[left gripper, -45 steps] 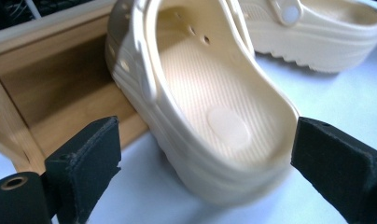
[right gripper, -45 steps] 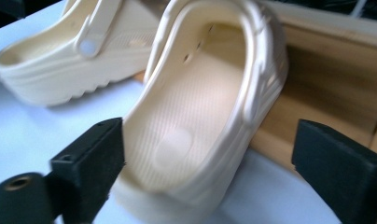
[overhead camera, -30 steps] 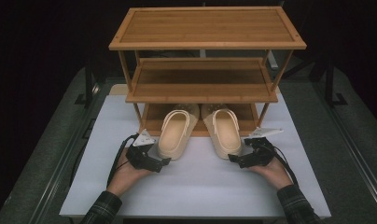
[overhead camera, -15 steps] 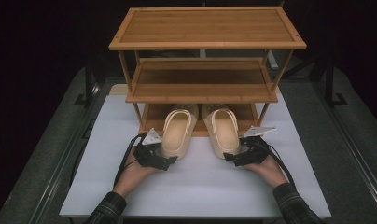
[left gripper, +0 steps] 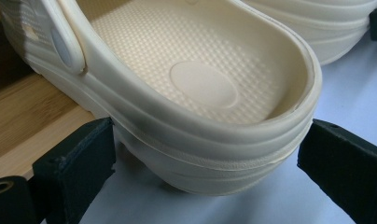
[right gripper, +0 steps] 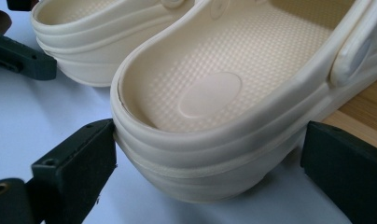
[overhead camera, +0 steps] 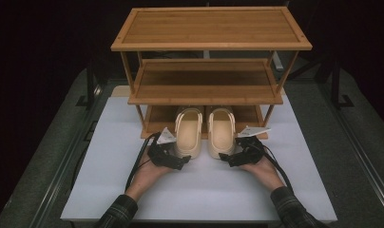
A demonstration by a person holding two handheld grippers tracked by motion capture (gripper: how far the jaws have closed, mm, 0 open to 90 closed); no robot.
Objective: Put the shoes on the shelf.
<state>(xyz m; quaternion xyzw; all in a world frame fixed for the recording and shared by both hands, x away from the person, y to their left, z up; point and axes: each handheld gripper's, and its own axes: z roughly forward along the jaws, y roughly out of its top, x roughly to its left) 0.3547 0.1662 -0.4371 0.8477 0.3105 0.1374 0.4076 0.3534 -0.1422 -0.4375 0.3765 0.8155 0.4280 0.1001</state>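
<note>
Jaws of your left gripper (left gripper: 210, 186) stand apart around the heel of the left cream clog (left gripper: 191, 88); in the left gripper view one pad just touches the heel's side, while the other stands a little clear. Your right gripper (right gripper: 210, 186) mirrors this on the right cream clog (right gripper: 224, 102): spread wide, one pad against the heel, the other apart. From the high view, both clogs lie side by side, toes pushed under the bamboo shoe rack (overhead camera: 209, 45) on its bottom shelf, heels jutting onto the white tabletop (overhead camera: 199, 194). Your left hand (overhead camera: 149, 171) and right hand (overhead camera: 261, 168) rest on that tabletop just behind the heels.
</note>
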